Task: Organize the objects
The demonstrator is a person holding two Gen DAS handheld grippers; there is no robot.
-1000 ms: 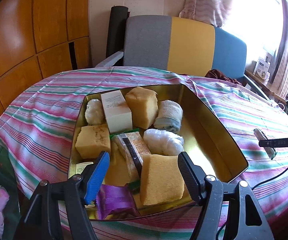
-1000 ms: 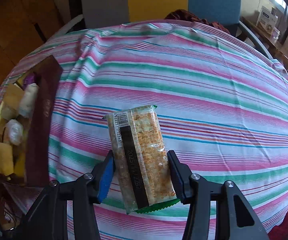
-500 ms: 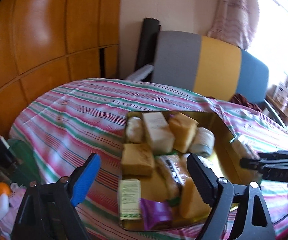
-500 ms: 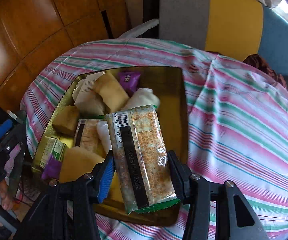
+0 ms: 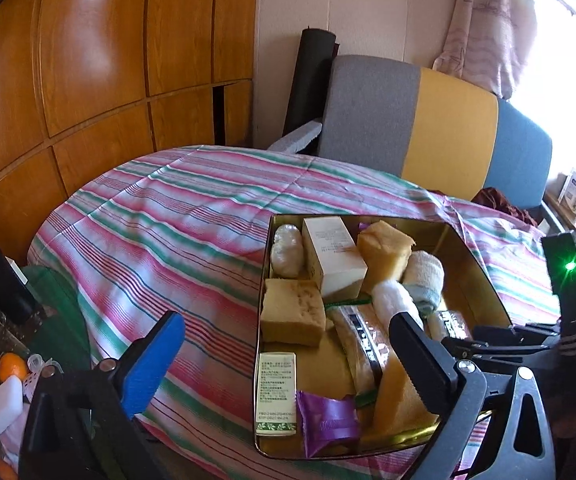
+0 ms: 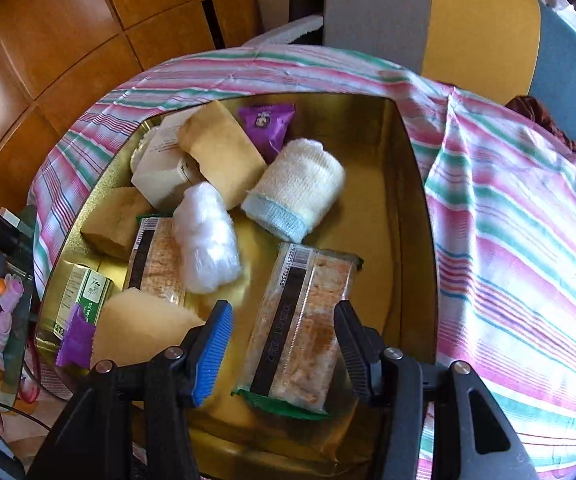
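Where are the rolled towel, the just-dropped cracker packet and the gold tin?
rolled towel (image 6: 302, 184), right wrist view, middle of roll
cracker packet (image 6: 304, 320), right wrist view, wrapper centre
gold tin (image 6: 408, 216), right wrist view, right inner wall

My left gripper (image 5: 284, 360) and right gripper (image 6: 284, 344): black plastic frames, silver screws at pivots, one blue ribbed pad (image 6: 213, 346), one black ribbed pad (image 6: 350, 346) each. Green LED on right unit.

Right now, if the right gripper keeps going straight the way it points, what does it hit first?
Most likely the cracker packet lying between the open fingers of the right gripper, inside the gold tin. Depth is unclear.
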